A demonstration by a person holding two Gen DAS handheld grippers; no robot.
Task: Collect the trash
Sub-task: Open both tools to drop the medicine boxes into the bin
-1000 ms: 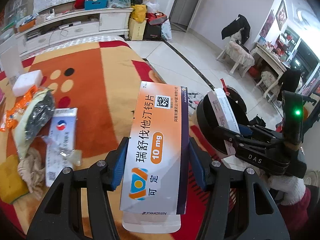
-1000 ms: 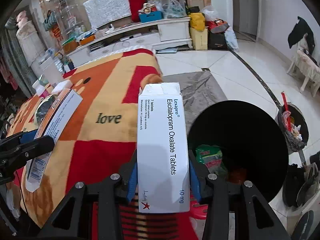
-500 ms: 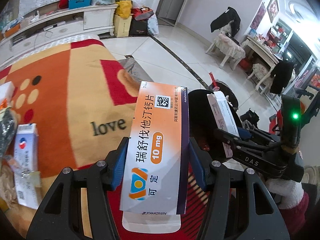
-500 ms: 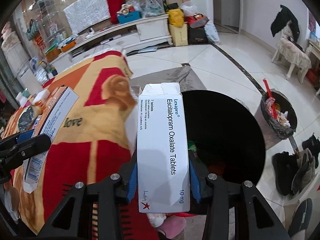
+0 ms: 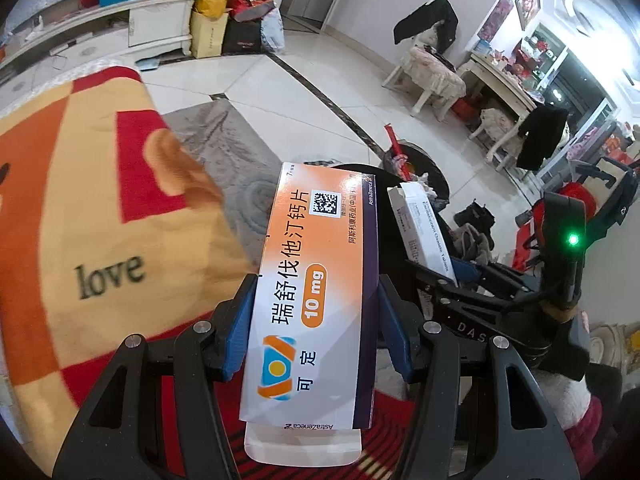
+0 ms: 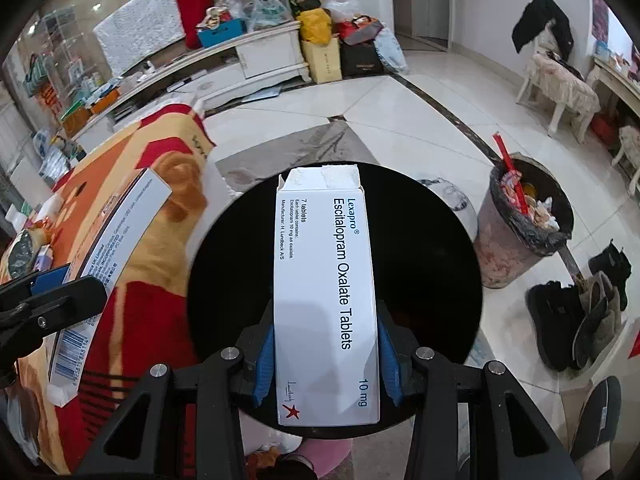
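My left gripper is shut on an orange and white medicine box and holds it at the blanket's edge. My right gripper is shut on a white Lexapro tablet box and holds it right over the open black bin. In the left wrist view the white box and the right gripper show to the right, with the black bin mostly hidden behind the orange box. In the right wrist view the orange box shows at the left.
An orange and red "love" blanket covers the table at the left. A second, full waste bin stands on the tiled floor to the right, with dark shoes beside it. Leftover trash lies on the blanket's far side.
Both grippers have swung right, off the blanket toward the black bin. The white box has moved from beside the bin to directly above its opening. Both boxes stay gripped.
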